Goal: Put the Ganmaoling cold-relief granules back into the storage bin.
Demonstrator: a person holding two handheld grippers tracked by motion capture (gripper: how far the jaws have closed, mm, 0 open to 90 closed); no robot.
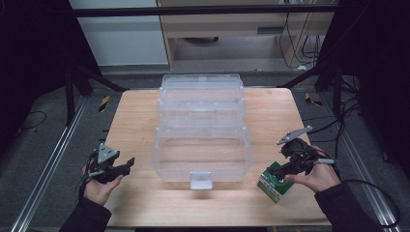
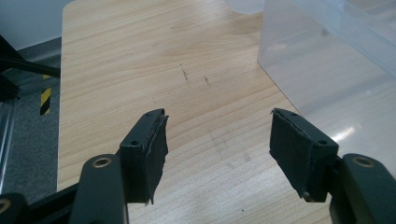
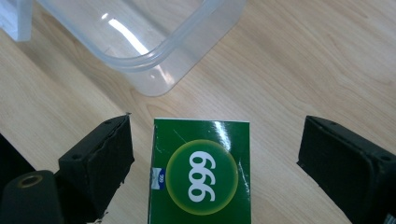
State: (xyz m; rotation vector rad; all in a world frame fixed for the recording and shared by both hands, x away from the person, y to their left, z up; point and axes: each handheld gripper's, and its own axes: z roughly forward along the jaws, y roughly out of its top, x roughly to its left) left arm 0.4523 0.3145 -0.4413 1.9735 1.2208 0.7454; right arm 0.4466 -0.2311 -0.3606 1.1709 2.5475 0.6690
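A green box marked "999" point(image 3: 201, 175) lies on the wooden table point(image 1: 270, 111) near its front right. My right gripper point(image 1: 285, 170) hovers over the green box point(image 1: 274, 182), open, with one jaw on each side and a gap to both; the right gripper point(image 3: 215, 158) does not touch it. A clear plastic storage bin point(image 1: 203, 130) with stepped tiers stands at the table's middle. At the front left, my left gripper point(image 1: 126, 164) is held open just above bare wood, and nothing lies between the fingers of the left gripper point(image 2: 218, 140).
The bin's front has a small clear latch tab point(image 1: 200, 180). The bin's wall point(image 2: 327, 60) is close on the right of the left gripper. Metal rails point(image 1: 43, 174) run along the floor on both sides of the table.
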